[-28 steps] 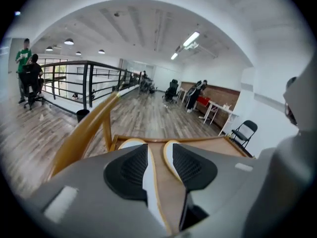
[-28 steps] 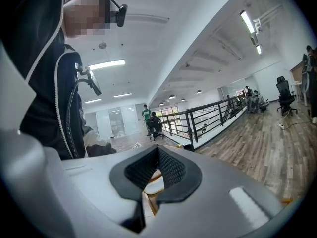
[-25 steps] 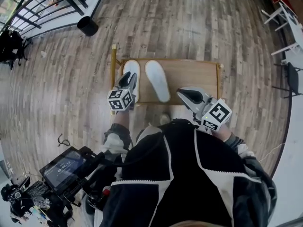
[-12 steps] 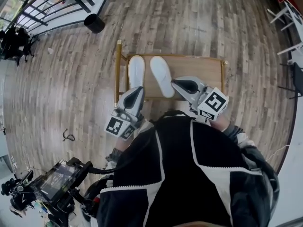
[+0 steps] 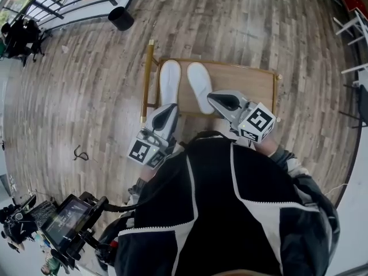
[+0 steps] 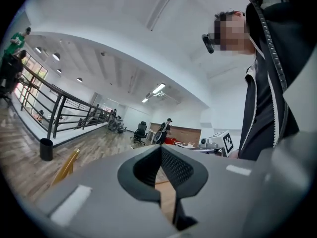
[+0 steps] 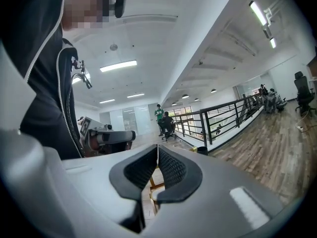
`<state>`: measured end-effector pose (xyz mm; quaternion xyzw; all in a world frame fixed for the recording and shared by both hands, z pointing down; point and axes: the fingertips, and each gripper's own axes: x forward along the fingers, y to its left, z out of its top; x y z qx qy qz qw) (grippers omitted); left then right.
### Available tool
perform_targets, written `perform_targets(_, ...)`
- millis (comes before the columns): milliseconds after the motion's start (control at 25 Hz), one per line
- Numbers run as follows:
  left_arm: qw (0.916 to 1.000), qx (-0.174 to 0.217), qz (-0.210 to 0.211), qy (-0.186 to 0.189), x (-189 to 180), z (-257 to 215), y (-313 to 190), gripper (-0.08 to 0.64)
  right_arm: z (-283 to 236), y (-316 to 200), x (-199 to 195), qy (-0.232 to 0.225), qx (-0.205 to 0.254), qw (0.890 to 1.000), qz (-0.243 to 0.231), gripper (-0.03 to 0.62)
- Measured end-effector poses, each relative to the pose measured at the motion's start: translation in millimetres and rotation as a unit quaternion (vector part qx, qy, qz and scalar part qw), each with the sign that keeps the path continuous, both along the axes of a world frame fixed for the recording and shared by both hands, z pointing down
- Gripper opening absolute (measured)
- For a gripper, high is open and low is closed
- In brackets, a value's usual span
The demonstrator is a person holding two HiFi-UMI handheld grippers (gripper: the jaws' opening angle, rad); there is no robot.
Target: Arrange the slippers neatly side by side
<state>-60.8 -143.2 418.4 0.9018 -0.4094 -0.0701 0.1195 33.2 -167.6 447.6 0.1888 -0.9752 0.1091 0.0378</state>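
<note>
Left claw (image 5: 170, 108) up off slippers (image 5: 170, 80) — closed, empty; right claw (image 5: 216, 99) likewise.

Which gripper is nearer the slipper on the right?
Right. The right gripper is beside that slipper's near end; the left gripper is near the other slipper, farther off.

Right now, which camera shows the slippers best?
The head view: both white slippers lie side by side on the wooden table, seen from above. The two gripper views look out across the room and show no slipper.
</note>
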Motion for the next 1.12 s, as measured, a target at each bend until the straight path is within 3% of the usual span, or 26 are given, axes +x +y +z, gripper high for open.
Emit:
perform_targets(120, 0.9999, -0.012, -0.01, 0.004, -3.4, 2.4, -0.2, 0.018, 20.4, -5.4, -1.9, 0.021, -0.02, 1.0, 0.0, 0.038)
perform_targets(200, 0.9996, -0.013, -0.014, 0.021, -3.7, 1.3, -1.7, 0.018, 39.0, -12.5, -4.9, 0.043, -0.041, 0.998, 0.002, 0.091)
perform_targets(400, 0.9997, -0.012, -0.017, 0.009, -9.8, 6.5, 1.4, 0.018, 101.2, -34.9, -16.9, 0.14, -0.085, 0.986, 0.008, 0.209)
perform_targets(520, 0.9987, -0.018, -0.03, 0.037, -15.2, 2.1, 1.6, 0.018, 144.1, -53.3, -17.0, 0.204, -0.103, 0.973, 0.024, 0.23)
perform_targets(760, 0.9977, -0.023, -0.05, 0.04, -28.0, 7.6, 3.3, 0.018, 235.1, -88.5, -13.2, 0.302, -0.155, 0.94, 0.044, 0.235)
perform_targets(960, 0.9969, -0.027, -0.064, 0.036, -39.8, 12.4, 8.0, 0.017, 284.3, -112.9, -5.6, 0.329, -0.234, 0.911, 0.086, 0.236)
perform_targets(1120, 0.9968, -0.033, -0.07, 0.017, -44.9, 20.5, 12.1, 0.018, 304.2, -121.6, -10.1, 0.329, -0.276, 0.899, 0.092, 0.232)
